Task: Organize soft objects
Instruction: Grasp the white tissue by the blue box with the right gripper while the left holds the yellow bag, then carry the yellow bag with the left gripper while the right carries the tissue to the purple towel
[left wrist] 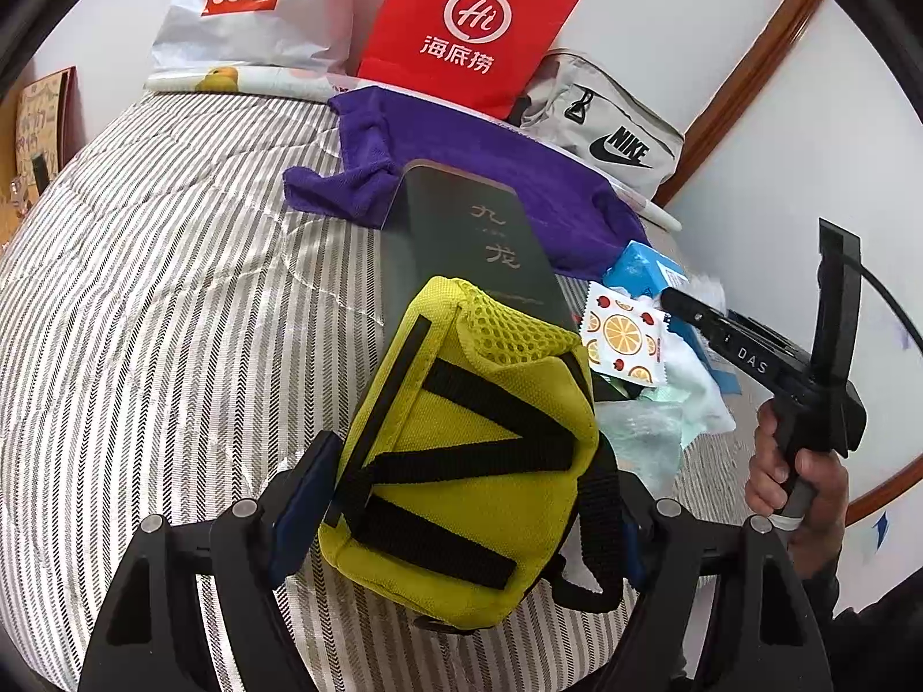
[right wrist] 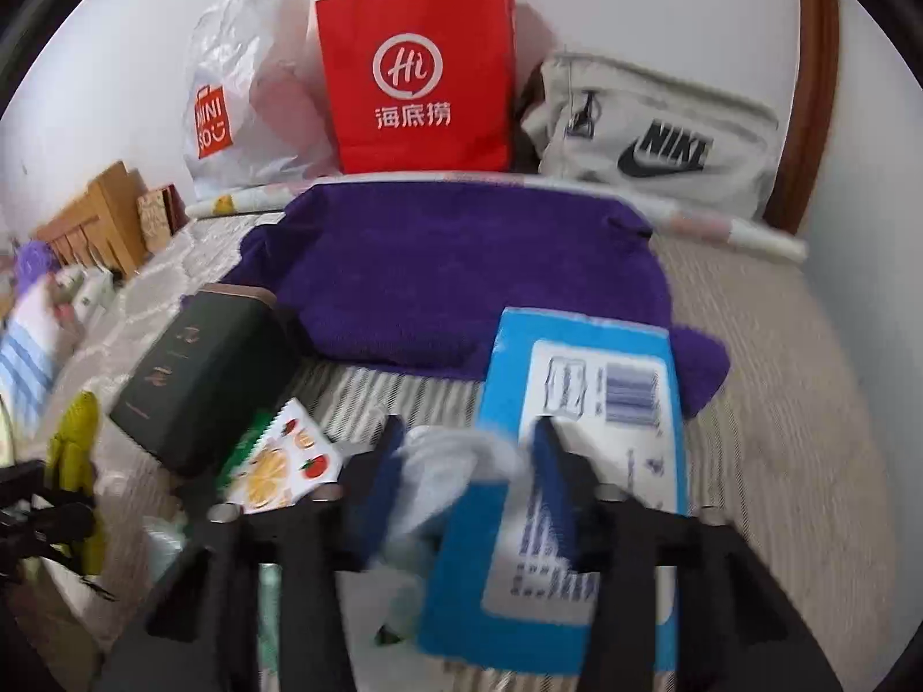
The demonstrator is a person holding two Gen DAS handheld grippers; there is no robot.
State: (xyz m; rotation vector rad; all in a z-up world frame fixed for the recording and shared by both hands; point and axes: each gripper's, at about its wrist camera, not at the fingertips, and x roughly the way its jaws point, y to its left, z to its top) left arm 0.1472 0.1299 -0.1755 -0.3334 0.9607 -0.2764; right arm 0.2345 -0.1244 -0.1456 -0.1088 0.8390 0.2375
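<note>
Left wrist view: left gripper [left wrist: 461, 519] clamped on yellow pouch [left wrist: 461, 461], over striped bed [left wrist: 173, 288].
Right gripper [right wrist: 464, 461]: pads squeeze white tissue [right wrist: 456, 461] sticking out of blue tissue pack [right wrist: 577, 461].
Beyond: purple towel [right wrist: 461, 277]; red bag [right wrist: 415, 75], contents unseen.

The right-wrist view is smeared by motion: the print on the blue cardboard tissue box [right wrist: 582, 438] is unreadable, and whether the jaws press the white tissue [right wrist: 456, 461] cannot be told. The yellow mesh pouch [left wrist: 473, 461] hides the near end of the dark green rectangular tin [left wrist: 461, 230]. The red paper bag [left wrist: 467, 23] is cut off at the top edge.
</note>
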